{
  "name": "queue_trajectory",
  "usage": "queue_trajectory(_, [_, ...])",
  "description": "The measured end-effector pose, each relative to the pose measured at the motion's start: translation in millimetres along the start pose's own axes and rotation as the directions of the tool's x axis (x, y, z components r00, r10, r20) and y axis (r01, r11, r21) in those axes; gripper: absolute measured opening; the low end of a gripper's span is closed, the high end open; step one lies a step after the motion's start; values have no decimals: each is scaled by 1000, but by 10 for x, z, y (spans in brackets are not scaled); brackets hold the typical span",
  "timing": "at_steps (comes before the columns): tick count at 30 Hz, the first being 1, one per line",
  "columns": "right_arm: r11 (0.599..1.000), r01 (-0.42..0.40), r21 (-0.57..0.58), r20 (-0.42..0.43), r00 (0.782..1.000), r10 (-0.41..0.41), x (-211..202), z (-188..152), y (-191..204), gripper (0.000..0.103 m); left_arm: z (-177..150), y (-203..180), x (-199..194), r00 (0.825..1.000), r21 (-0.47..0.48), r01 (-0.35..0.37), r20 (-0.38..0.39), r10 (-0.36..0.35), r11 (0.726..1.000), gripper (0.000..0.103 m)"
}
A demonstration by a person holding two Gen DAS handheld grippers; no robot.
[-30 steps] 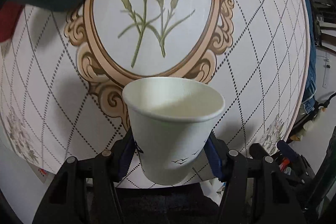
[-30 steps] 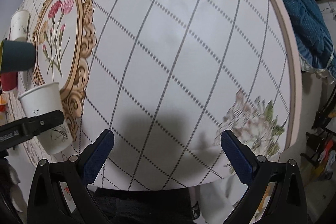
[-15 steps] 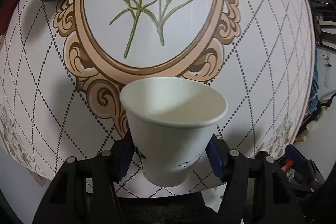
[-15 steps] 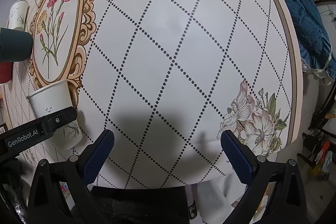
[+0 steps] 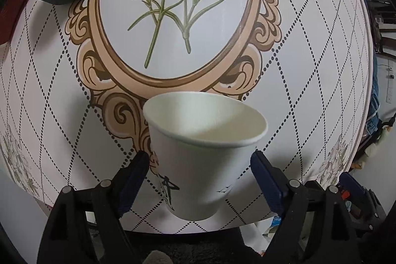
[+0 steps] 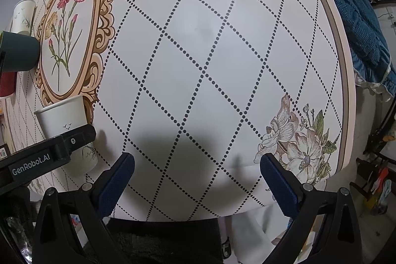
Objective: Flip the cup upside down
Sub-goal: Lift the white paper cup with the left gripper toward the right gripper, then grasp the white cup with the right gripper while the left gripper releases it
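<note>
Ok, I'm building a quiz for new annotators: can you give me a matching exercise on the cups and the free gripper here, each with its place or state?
Things:
1. white paper cup
2. dark green cup
3. red cup
4. right gripper

Places or states:
A. cut off by the edge of the right wrist view
B. open, nothing between its fingers
C. mouth up, between the fingers of the left gripper
D. between the red cup and the long side of the printed flower frame

Pairs: 1-C, 2-D, 3-A, 4-B.
</note>
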State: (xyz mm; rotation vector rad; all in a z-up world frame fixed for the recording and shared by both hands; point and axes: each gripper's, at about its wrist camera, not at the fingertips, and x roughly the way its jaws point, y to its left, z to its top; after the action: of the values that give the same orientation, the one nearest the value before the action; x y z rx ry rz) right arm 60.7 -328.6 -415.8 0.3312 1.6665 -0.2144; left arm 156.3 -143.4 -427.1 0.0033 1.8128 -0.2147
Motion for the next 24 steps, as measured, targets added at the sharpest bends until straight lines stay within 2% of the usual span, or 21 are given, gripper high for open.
queue_trajectory(7, [1000, -5, 4, 2, 1000, 5, -17, 46, -118, 103, -65, 51, -173, 1000, 12, -2, 20, 2, 1000, 83])
queue_trajectory(14, [1000, -30, -4, 34, 999, 30, -264, -90, -142, 103, -302, 93, -651, 994, 43, -21, 110, 16, 999, 84])
queue_trajectory(19, [997, -70, -40, 71, 995, 72, -564, -255, 56, 103, -579, 335, -1033, 970, 62, -137, 213, 121, 989, 84])
queue_trajectory(24, [990, -113, -83, 115, 986, 122, -801, -556, 345, 103, -861, 684, -1282, 946, 31, -184, 276, 169, 982, 84])
